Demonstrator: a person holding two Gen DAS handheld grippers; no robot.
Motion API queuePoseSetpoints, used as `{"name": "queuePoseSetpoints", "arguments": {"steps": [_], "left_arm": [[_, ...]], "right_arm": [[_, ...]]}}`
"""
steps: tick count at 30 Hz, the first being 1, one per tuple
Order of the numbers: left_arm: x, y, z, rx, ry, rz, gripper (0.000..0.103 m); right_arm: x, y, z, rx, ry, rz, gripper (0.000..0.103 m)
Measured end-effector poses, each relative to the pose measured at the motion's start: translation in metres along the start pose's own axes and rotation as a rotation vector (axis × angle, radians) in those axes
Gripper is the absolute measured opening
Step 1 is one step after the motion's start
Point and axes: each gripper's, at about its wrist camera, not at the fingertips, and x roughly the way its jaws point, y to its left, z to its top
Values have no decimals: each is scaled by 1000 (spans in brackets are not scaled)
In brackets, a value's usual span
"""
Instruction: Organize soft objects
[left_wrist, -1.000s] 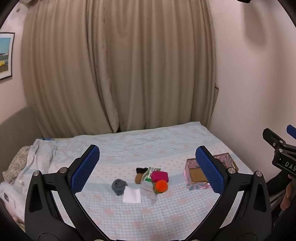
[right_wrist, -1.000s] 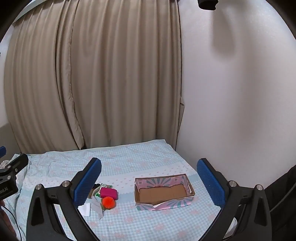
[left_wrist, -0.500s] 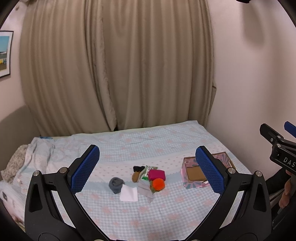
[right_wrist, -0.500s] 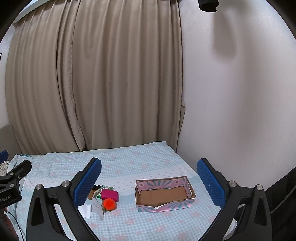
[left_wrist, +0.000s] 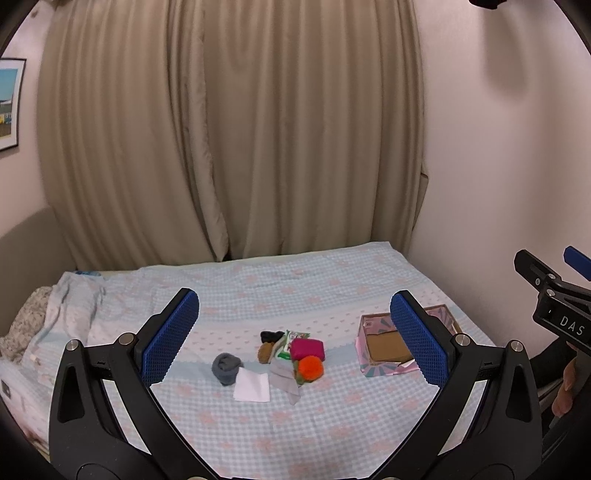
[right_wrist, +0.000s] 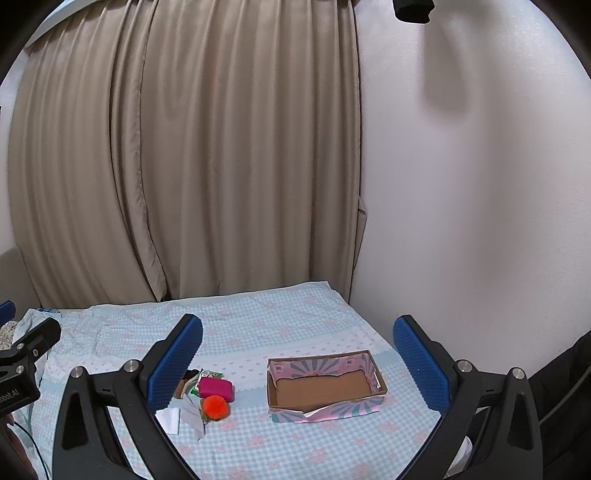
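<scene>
Small pile of soft items on blue-and-pink checked bedsheet (left_wrist: 295, 280): round orange pom-pom (left_wrist: 310, 368) in front of magenta rectangular pouch (left_wrist: 307, 349), touching. Grey rolled sock (left_wrist: 225, 367) left of pile, flat white square cloth (left_wrist: 252, 386) just before it. Open pink-patterned cardboard box (right_wrist: 325, 386) well right of pile. Beige pleated curtain (right_wrist: 184, 147) behind bed.

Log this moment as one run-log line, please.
left gripper: open, empty | right gripper: open, empty | soft items: piled on bed | box: empty

Home bedroom: checked-sheet bed (left_wrist: 332, 288), beige curtains (left_wrist: 229, 129).
</scene>
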Motion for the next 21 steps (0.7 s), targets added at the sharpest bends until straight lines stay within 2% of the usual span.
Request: {"name": "queuePoseSetpoints", "arguments": {"steps": [21], "left_arm": [[3,-4,-4,1,1,3,103]], "right_arm": [[-5,5,0,3,-1,-1,103]]}}
